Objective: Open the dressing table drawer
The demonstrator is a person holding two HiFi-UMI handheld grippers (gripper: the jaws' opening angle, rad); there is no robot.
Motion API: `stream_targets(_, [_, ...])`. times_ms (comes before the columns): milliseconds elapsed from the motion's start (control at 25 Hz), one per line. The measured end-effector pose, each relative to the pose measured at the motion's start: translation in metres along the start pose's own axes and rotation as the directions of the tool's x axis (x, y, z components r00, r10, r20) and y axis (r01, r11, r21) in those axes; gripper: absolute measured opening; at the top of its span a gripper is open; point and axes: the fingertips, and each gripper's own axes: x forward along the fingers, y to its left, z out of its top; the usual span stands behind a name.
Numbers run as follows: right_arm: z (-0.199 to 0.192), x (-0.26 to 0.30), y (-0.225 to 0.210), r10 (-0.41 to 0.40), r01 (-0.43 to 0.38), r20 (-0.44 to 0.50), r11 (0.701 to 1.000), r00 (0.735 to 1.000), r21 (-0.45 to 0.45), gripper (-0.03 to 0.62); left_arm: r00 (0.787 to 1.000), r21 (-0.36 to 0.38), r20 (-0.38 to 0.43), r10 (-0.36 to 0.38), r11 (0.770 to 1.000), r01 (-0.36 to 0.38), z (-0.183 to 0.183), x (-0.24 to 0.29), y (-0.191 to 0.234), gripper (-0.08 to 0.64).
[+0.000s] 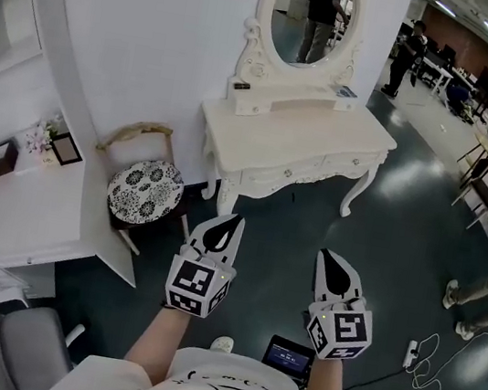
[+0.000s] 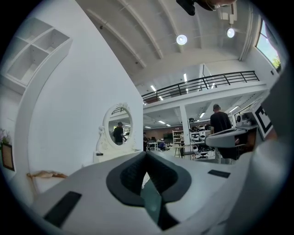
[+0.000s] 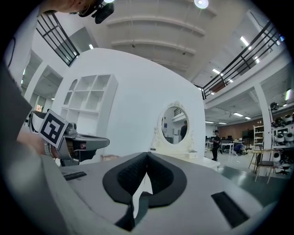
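Observation:
The cream dressing table point(image 1: 295, 138) with its oval mirror point(image 1: 313, 14) stands against the white wall ahead, and its two front drawers point(image 1: 313, 171) are closed. Both grippers are held level over the dark floor, well short of the table. My left gripper point(image 1: 232, 220) is shut with nothing in it. The right gripper point(image 1: 329, 254) is also shut and empty. In the left gripper view the closed jaws point(image 2: 147, 154) point toward the mirror point(image 2: 118, 128). The right gripper view shows its tips point(image 3: 147, 156) together, with the table point(image 3: 177, 151) beyond them.
A stool with a floral cushion point(image 1: 145, 190) stands left of the table. A white desk point(image 1: 28, 209) with a picture frame point(image 1: 66, 149) and a dark box point(image 1: 0, 160) lies farther left, and a grey chair point(image 1: 12, 336) below it. A person point(image 1: 487, 295), cables point(image 1: 425, 359) and a small screen point(image 1: 289, 356) are on the right.

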Motion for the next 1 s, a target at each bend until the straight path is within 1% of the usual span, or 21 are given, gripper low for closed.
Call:
stream_targets(120, [-0.001, 0.022, -0.009, -0.003, 0.003, 0.0, 1.0, 1.0, 0.004, 0.02, 1.0, 0.005, -0.004, -0.008, 1.0, 0.008, -0.001, 0.019, 0.009, 0.009])
stream_targets(280, [-0.002, 0.045, -0.014, 0.012, -0.012, -0.005, 1.0, 1.0, -0.003, 0.02, 1.0, 0.001, -0.005, 0.0, 1.0, 0.0, -0.001, 0.035, 0.024, 0.009])
stream_targets(440, [-0.005, 0.06, -0.015, 0.028, -0.028, -0.018, 1.0, 0.999, -0.005, 0.02, 1.0, -0.008, -0.015, 0.017, 1.0, -0.017, -0.004, 0.045, 0.036, 0.009])
stream_targets(680, [-0.013, 0.079, -0.019, 0.042, -0.042, -0.029, 0.999, 0.999, -0.004, 0.02, 0.999, -0.005, -0.025, 0.024, 1.0, -0.024, -0.012, 0.056, 0.044, 0.009])
stream_targets(880, [-0.018, 0.104, -0.031, 0.048, -0.048, -0.028, 0.999, 0.998, 0.008, 0.02, 0.998, -0.014, -0.034, 0.055, 0.998, -0.055, -0.018, 0.072, 0.06, 0.009])
stream_targets(1000, [-0.018, 0.122, -0.041, 0.065, -0.064, -0.023, 0.998, 0.998, 0.012, 0.02, 0.997, -0.013, -0.032, 0.074, 0.997, -0.074, -0.018, 0.087, 0.068, 0.009])
